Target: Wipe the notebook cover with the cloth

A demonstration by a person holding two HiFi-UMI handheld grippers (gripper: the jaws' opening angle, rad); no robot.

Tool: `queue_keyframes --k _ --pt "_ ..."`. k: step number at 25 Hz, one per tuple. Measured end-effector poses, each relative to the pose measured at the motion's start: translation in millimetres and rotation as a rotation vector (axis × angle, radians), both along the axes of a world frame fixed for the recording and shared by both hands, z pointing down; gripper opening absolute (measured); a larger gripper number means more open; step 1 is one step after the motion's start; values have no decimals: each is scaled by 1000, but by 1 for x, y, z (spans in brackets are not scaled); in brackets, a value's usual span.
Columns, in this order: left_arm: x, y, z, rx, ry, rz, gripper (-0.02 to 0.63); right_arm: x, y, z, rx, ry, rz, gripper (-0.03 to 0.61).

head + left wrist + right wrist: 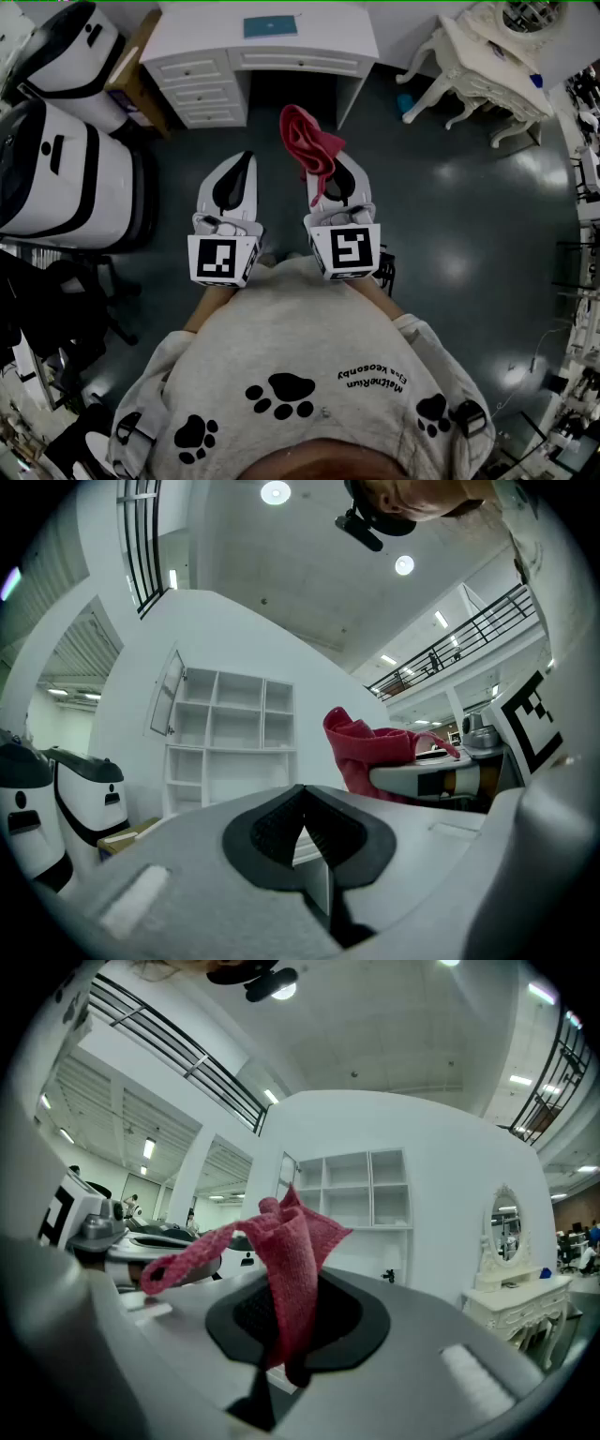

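Observation:
A teal notebook [270, 25] lies on the white desk [202, 37] at the far side of the dark floor. My right gripper [325, 176] is held in front of the person's chest, shut on a red cloth [307, 141] that sticks up from its tip and flops over. In the right gripper view the cloth [292, 1241] is pinched between the pads of that gripper [286, 1326]. Beside it my left gripper [244, 159] is shut with nothing in it, its pads meeting [302, 803]. The left gripper view shows the cloth [367, 747] to its right. Both grippers are well short of the desk.
The desk has a drawer stack [208, 92] on its left side. Large white and black machines [56, 173] stand at the left. A white ornate dressing table [492, 70] is at the upper right. A white wall shelf [234, 733] stands behind the desk.

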State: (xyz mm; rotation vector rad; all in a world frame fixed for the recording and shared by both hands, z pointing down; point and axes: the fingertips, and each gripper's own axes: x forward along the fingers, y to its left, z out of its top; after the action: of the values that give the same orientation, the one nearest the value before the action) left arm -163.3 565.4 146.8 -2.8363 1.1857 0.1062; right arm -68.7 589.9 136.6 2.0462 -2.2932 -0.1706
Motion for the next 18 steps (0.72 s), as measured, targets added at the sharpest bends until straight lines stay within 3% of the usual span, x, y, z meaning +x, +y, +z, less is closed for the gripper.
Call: queue_keyframes --k 18 --pt "38 14 1 -5 -11 -17 -8 30 9 6 12 -27 -65 46"
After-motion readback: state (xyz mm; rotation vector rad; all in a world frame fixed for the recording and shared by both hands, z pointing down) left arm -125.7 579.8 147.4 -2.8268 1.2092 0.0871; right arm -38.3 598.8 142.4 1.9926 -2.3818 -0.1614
